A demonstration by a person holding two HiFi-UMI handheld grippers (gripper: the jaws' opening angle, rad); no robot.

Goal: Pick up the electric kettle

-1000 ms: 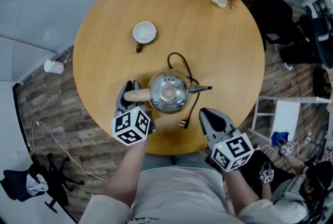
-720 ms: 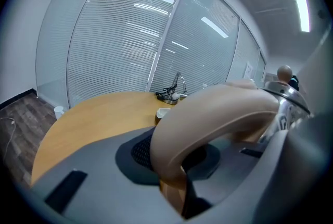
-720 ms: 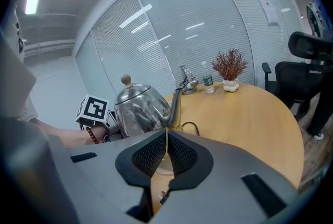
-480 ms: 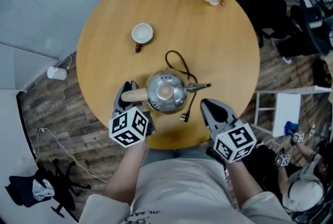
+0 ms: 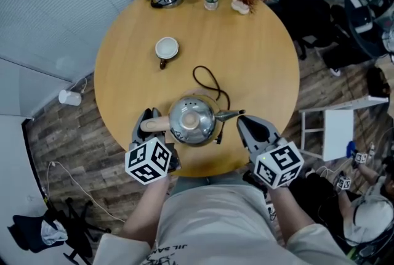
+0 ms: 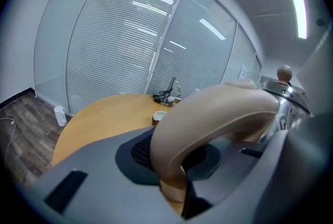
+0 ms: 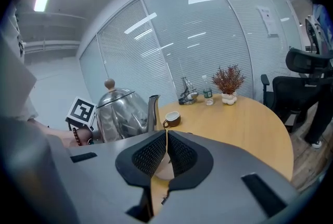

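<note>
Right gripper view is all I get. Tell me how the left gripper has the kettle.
Observer: The left gripper is closed on the kettle's tan handle, which fills the gap between the jaws.
Operator: Report the cord.
Observer: The black cord loops on the table beyond the kettle. Its plug shows free just below the spout, not in any socket.
Operator: Place my right gripper for me.
Observer: In the head view, the right gripper sits beside the spout's tip, close to the table's near edge.
</note>
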